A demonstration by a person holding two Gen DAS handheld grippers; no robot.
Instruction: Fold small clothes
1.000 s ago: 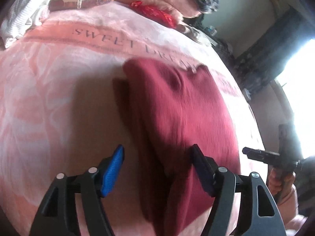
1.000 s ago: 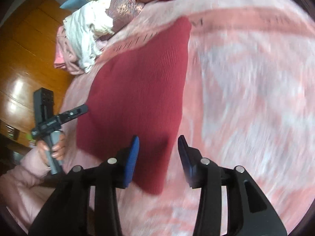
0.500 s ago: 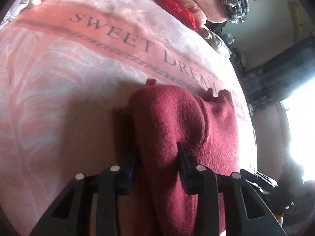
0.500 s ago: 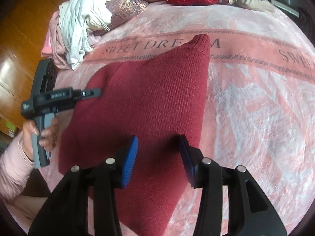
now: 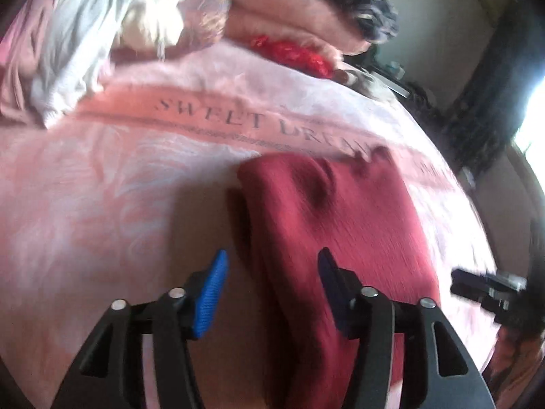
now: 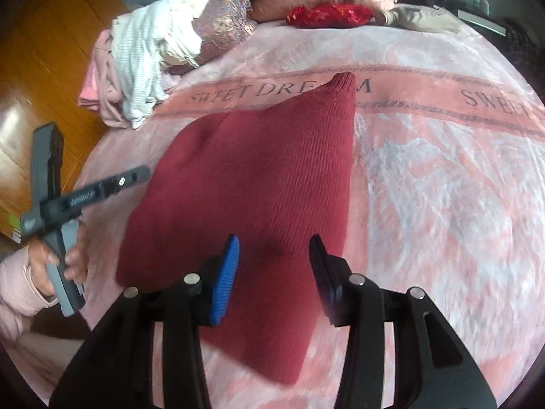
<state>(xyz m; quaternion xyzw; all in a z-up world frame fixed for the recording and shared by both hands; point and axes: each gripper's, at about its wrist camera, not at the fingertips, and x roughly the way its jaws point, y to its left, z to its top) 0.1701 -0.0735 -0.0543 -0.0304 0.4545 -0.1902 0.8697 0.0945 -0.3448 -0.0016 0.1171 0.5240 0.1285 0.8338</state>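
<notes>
The dark red ribbed knit garment (image 6: 248, 177) looks matt and softly textured. Under it, the pink printed fleece blanket (image 6: 442, 177) has a plush, faintly sheeny nap. The blue ridged rubbery pads (image 6: 226, 281) sit on matt black plastic fingers with shiny metal pins. The orange wooden floor (image 6: 41, 68) is glossy. A red sequinned cushion (image 6: 328, 15) glitters.

A folded dark red knit garment (image 6: 252, 170) lies flat on a pink "SWEET DREAM" blanket (image 6: 442, 170), the right gripper (image 6: 274, 266) hovering above it, jaws apart and empty.
</notes>
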